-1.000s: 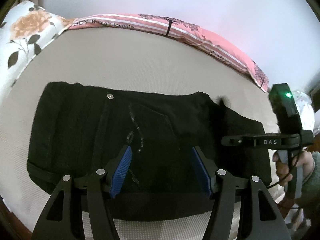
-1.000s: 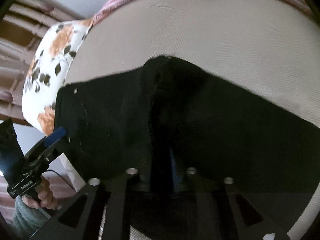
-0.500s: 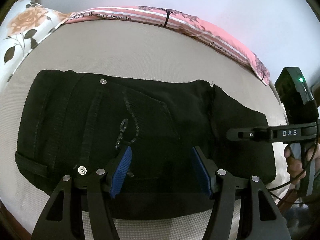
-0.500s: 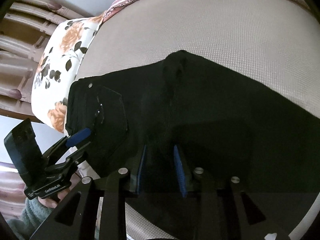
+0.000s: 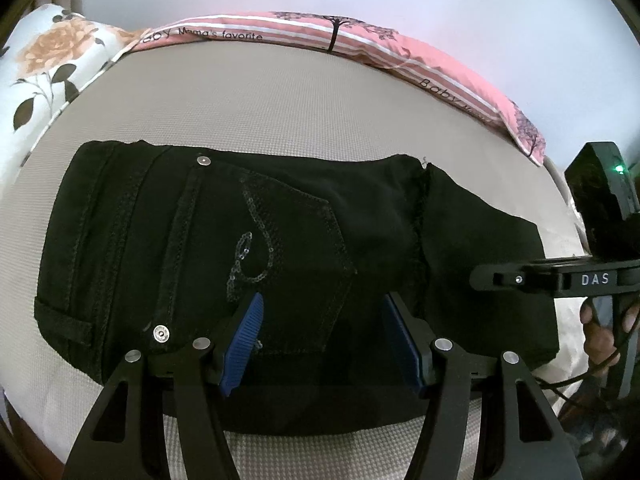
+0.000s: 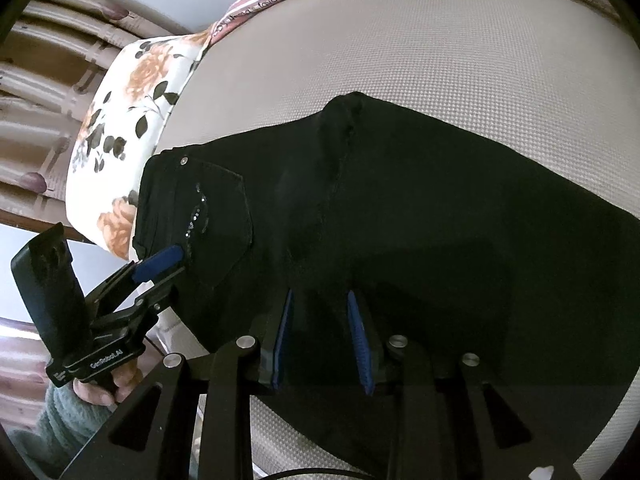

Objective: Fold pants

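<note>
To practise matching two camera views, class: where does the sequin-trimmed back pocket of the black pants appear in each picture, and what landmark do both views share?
Left wrist view: the pocket lies centre frame, just beyond the open left gripper.
Right wrist view: the pocket sits left of centre, beyond and to the left of the open right gripper.
Shared landmark: the floral pillow past the waistband.

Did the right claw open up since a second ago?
Yes. The right claw was pinched shut on the pants; now its blue pads stand apart, holding nothing.
</note>
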Demonstrator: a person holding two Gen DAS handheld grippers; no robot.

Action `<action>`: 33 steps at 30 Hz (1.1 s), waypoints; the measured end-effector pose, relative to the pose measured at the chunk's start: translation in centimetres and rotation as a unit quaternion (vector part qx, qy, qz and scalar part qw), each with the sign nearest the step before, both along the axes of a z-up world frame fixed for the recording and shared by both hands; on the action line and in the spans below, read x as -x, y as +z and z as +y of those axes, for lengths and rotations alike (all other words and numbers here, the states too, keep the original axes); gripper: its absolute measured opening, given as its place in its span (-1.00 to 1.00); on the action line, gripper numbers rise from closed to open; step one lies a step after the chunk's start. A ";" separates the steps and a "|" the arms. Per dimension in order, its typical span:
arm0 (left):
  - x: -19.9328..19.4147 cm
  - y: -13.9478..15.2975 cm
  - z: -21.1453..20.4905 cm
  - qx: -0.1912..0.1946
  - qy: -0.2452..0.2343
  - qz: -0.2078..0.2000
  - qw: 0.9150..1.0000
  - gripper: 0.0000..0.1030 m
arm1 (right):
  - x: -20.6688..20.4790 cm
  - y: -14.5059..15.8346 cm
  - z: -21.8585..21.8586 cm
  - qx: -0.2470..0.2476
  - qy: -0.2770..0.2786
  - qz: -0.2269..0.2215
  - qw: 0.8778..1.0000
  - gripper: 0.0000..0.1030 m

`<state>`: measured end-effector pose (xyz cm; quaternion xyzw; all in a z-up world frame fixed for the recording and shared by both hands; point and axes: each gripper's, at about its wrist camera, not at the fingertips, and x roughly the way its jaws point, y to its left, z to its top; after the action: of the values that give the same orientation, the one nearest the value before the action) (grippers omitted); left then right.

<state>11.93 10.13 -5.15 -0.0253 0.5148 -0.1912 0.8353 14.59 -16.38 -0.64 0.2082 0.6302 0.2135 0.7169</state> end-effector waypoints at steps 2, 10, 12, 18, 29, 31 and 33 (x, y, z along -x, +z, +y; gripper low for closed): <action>0.1 0.1 -0.1 0.005 -0.004 0.000 1.000 0.21 | 0.3 0.1 -0.3 0.000 0.001 -0.004 1.000 -0.42; 1.1 0.4 -2.3 0.003 -0.035 0.001 0.999 0.21 | 2.2 0.7 -2.4 0.045 0.004 -0.031 0.998 -0.40; 1.3 0.2 -2.9 0.007 -0.041 0.006 0.999 0.21 | 2.5 1.0 -3.2 0.076 -0.001 -0.045 0.996 -0.39; 2.1 -0.4 -5.1 0.029 -0.070 0.027 0.997 0.21 | 3.3 1.5 -7.6 0.157 -0.052 -0.078 0.983 -0.30; 2.2 -2.5 -7.7 0.008 -0.091 0.087 0.992 0.15 | 3.7 1.1 -13.7 0.168 -0.093 -0.061 0.979 -0.15; 2.5 -3.2 -8.2 -0.018 -0.088 0.090 0.992 0.13 | 3.5 0.9 -13.6 0.169 -0.095 -0.060 0.979 -0.15; 3.0 -3.4 -8.8 -0.034 -0.090 0.081 0.992 0.12 | 3.4 0.6 -13.7 0.165 -0.097 -0.058 0.980 -0.14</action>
<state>8.92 1.34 -8.53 0.0341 0.5869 -0.2449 0.7710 11.20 -30.05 -0.02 0.1341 0.5909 0.0474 0.7941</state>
